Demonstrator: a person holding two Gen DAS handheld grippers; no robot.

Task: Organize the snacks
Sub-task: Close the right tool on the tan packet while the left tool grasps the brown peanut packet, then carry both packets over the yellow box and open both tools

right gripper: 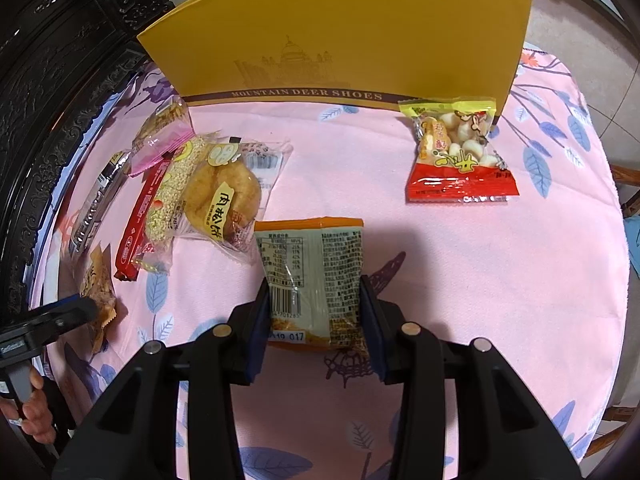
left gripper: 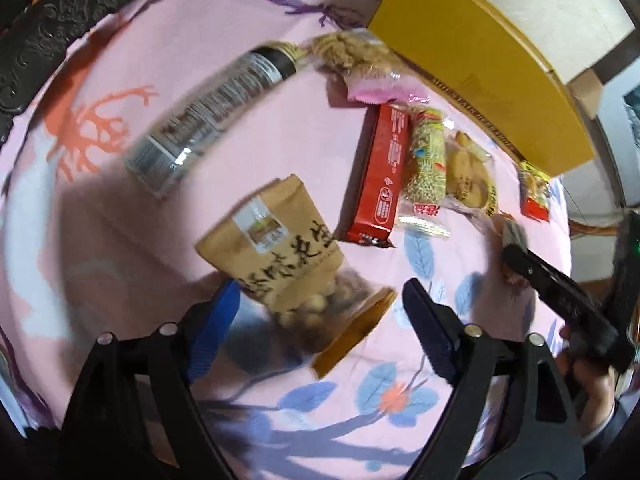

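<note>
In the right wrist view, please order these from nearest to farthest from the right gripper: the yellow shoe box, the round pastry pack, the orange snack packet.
1. The orange snack packet sits between the fingers of the right gripper.
2. The round pastry pack lies ahead and to the left on the cloth.
3. The yellow shoe box stands at the far edge of the table.

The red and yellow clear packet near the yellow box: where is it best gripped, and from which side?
Probably across the flat red bottom seam of the red and yellow clear packet, from the near side: it lies flat, that edge faces the camera, and the yellow cardboard box blocks the far end.
</note>
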